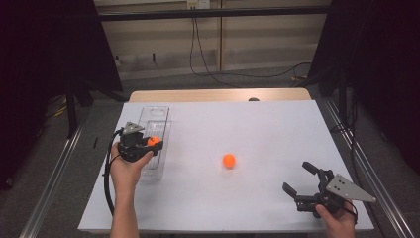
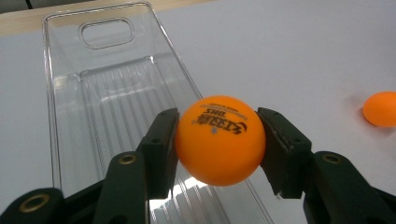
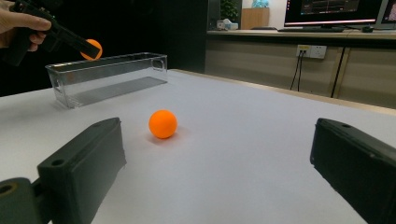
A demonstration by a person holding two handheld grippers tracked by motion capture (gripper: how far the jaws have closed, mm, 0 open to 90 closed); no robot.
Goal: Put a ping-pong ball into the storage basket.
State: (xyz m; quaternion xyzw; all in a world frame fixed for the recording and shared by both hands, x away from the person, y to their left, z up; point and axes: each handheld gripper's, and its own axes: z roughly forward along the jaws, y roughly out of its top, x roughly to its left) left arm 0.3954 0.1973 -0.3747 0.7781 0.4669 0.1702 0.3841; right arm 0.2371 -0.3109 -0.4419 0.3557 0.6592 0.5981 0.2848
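Left tool (image 2: 218,140) clamped on orange ball (image 2: 219,140).

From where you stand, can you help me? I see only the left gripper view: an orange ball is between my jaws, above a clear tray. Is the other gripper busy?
Observer: No. The right gripper is open and holds nothing, low over the table's near right corner.
Operator: I see a second ball at my right edge. Is it near that gripper?
Observer: The loose ball lies on the table ahead of its jaws, apart from them.
Operator: Is my ball inside the tray?
Observer: Not yet. In the right gripper view, the held ball is above the rim of the clear tray.
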